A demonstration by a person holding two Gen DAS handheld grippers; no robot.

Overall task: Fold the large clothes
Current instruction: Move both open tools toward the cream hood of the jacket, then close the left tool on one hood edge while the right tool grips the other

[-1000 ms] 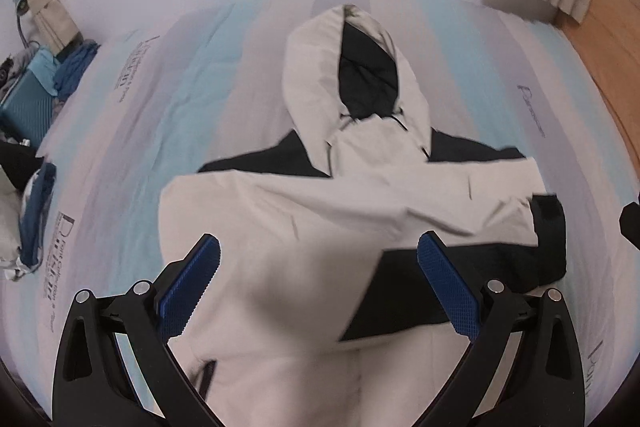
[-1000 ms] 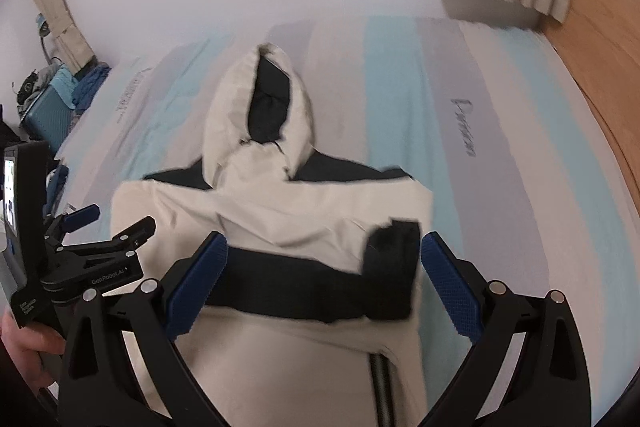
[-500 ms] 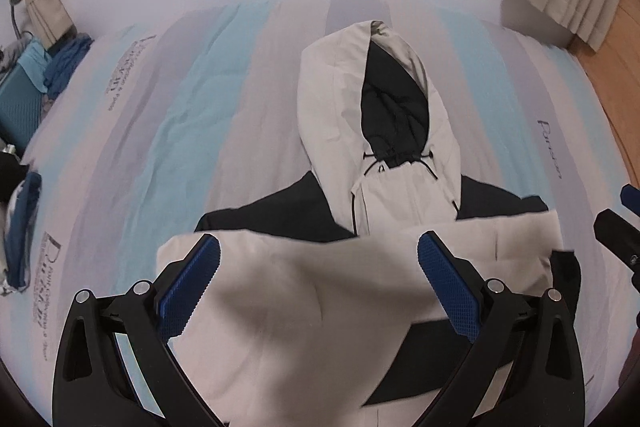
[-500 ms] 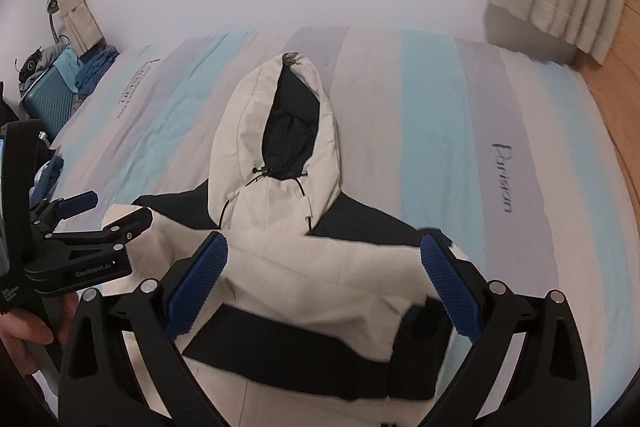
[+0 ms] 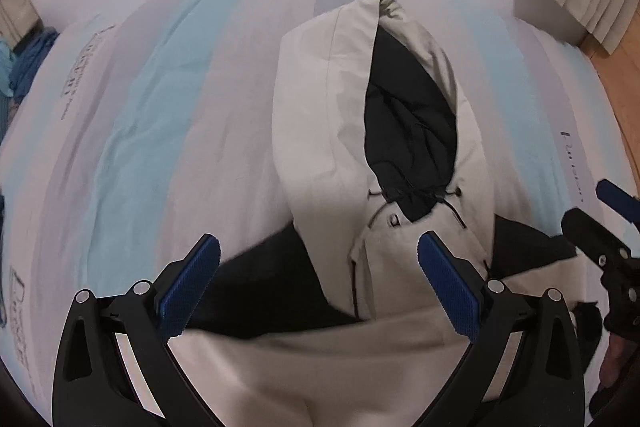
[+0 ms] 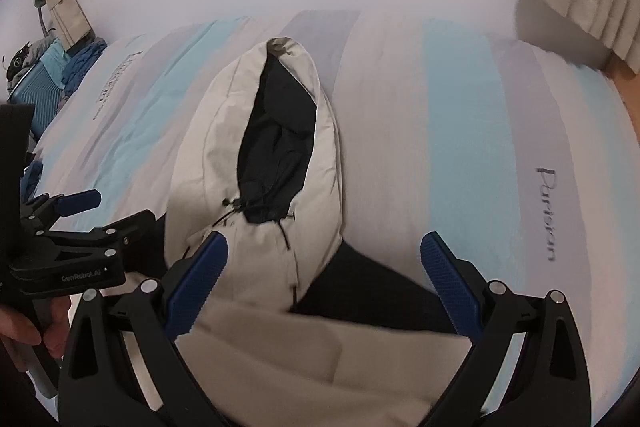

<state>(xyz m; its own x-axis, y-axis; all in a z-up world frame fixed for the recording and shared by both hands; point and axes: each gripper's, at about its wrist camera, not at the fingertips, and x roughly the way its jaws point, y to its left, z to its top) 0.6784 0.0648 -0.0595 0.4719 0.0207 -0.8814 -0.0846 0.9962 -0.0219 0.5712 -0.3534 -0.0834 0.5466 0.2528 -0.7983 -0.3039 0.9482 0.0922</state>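
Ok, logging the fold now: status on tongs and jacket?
Left tongs open, right tongs open, both empty. Jacket flat on bed, hood unfolded. Nothing in the way.

cream-black jacket (image 5: 328, 131); blue-striped bedsheet (image 5: 152, 115)

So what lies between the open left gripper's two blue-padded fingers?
In the left wrist view, the left gripper frames the cream-and-black hooded jacket: black shoulder, cream collar.
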